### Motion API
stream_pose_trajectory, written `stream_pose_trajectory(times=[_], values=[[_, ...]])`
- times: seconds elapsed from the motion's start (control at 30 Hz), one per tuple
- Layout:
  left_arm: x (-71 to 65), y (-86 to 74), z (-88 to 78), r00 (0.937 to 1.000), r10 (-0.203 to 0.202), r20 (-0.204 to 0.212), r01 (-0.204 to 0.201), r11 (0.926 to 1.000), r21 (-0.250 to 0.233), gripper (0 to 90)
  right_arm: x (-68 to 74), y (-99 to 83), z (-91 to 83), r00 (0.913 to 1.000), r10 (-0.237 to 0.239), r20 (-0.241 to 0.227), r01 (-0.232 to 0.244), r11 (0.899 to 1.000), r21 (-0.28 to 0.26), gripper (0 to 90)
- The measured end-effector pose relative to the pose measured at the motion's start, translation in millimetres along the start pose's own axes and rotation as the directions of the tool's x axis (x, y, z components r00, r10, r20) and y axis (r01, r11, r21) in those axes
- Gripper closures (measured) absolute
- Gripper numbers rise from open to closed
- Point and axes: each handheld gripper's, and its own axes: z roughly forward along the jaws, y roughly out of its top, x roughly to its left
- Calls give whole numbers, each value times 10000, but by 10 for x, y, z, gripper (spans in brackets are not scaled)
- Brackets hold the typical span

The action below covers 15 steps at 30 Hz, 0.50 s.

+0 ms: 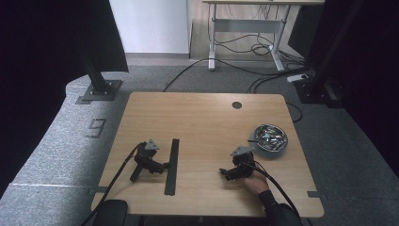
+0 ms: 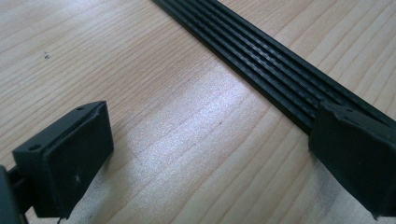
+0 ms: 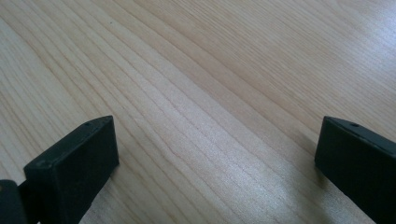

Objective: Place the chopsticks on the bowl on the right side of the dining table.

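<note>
Two handheld grippers lie low over a wooden table (image 1: pixel 202 117). We see the left gripper (image 1: pixel 162 165) resting on the tabletop with no hand on it, its jaws spread wide and empty; in the left gripper view one jaw sits just beside, perhaps over, the edge of a long black ribbed strip (image 2: pixel 261 60) that runs lengthwise across the table. In the high view this strip (image 1: pixel 171 167) lies between the two grippers, touching or nearly touching the left one. The right gripper (image 1: pixel 225 173) is held by a hand (image 1: pixel 255 182) near the table's front edge, its jaws likewise wide apart over bare wood, well apart from the strip. A metal bowl (image 1: pixel 268 139) of small shiny parts stands just beyond it.
</note>
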Motion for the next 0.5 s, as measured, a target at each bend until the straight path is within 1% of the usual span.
stream_pose_trajectory(times=[0.33, 0.5], values=[[0, 0, 0, 10000, -3, 0, 3, 10000, -2, 0, 1, 4, 2, 10000, 14, 1, -14, 10000, 16, 0], [0, 0, 0, 10000, -1, 1, 1, 10000, -1, 0, 4, 21, -15, 9999, 108, -15, -107, 9997, 237, 0]])
